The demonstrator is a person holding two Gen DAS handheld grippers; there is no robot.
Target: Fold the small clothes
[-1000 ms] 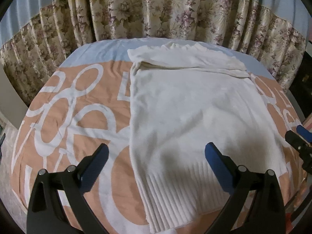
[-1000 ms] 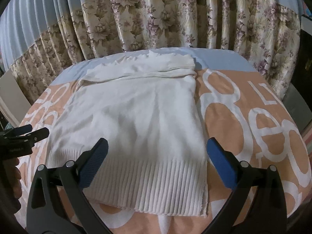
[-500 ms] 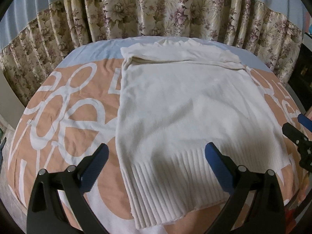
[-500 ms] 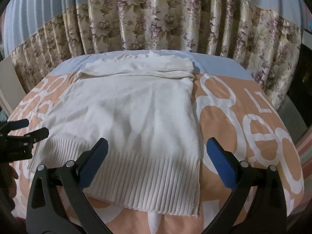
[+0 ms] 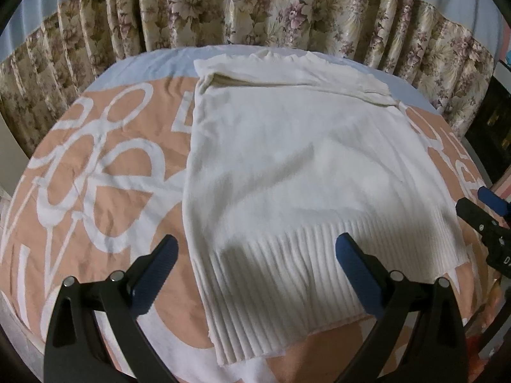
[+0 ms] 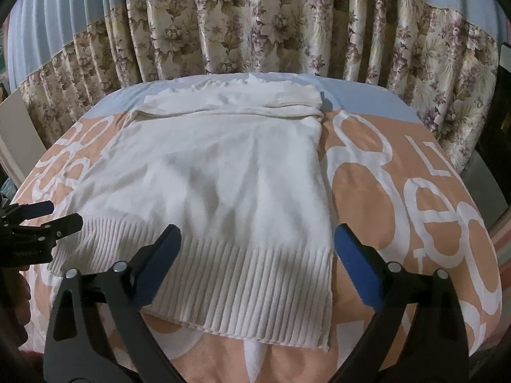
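At the far left, a floral curtain hangs behind the bed, and the bed is covered by an orange blanket with big white letters and rings on it. The left gripper is held low over the near edge of the bed with its two blue-padded fingers spread wide apart; nothing is between them, and they hang above the left corner of the ribbed hem without pressing on it. The sweater, cream white, lies flat in the middle of the blanket, with its ribbed hem toward the cameras and its neck toward the curtain. Its sleeves are folded across the top part, so there is a thicker band of cloth at the far end. In the right wrist view the same sweater fills the centre, and the left gripper shows at the left border, just beside the left end of the hem. The right gripper stands over the right corner of the hem; its jaws are wide and are closing a little, with the hem below the gap, but the pads do not press on the cloth. To the right of the sweater the blanket is bare, and the curtain continues behind it.
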